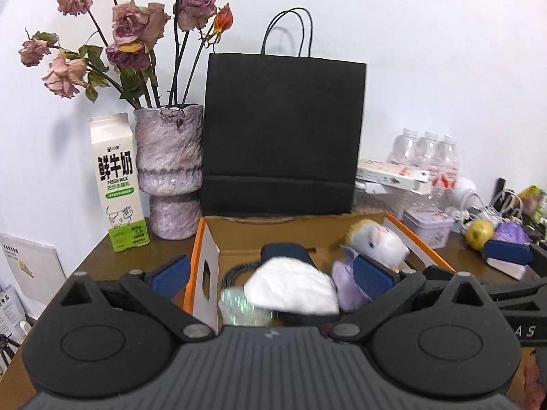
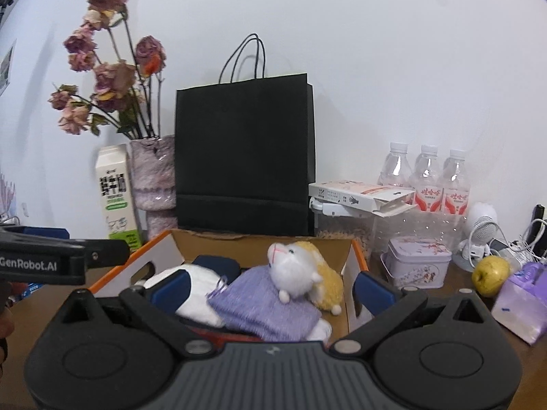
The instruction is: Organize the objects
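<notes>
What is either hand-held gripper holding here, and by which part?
Nothing. The left hand-held gripper and the right hand-held gripper are both open above the cardboard box; the plush toy and white cloth simply lie inside it.

A lived-in home corner: a brown worktop point(image 2: 478, 311) against a plain white wall, crowded with a vase of dried roses point(image 1: 169, 171), a milk carton point(image 1: 118, 184), a black paper bag point(image 1: 282, 133), water bottles point(image 2: 425, 177), a small fan point(image 2: 480, 229) and an apple point(image 2: 490, 275).
</notes>
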`<state>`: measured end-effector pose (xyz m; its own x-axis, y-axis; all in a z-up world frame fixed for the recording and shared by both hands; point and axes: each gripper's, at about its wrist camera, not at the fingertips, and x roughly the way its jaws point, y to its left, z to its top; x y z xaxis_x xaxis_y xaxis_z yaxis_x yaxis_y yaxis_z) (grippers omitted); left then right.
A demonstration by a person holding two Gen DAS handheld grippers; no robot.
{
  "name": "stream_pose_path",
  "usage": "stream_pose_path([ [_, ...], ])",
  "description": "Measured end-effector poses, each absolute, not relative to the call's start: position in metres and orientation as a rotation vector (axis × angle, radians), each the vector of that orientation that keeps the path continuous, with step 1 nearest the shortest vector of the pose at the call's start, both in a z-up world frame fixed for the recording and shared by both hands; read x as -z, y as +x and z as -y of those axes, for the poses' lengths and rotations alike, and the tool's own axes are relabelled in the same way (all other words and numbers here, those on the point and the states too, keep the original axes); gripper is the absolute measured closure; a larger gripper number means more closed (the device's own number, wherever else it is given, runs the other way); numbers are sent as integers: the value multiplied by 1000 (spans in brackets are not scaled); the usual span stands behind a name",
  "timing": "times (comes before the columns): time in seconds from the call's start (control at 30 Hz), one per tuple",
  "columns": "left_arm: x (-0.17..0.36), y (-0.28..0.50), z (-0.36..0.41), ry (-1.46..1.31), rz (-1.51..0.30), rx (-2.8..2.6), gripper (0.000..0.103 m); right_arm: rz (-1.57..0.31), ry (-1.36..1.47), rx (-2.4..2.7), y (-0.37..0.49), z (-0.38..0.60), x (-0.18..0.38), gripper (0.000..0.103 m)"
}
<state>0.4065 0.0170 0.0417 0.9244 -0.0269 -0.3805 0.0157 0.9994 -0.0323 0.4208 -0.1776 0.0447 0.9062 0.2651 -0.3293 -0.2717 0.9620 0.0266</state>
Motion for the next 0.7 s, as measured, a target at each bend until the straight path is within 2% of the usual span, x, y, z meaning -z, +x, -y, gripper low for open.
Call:
stream_pose_path([
  [0.7, -30, 231, -16, -17, -483, 40, 0, -400, -8, -286, 248, 200, -42, 0],
])
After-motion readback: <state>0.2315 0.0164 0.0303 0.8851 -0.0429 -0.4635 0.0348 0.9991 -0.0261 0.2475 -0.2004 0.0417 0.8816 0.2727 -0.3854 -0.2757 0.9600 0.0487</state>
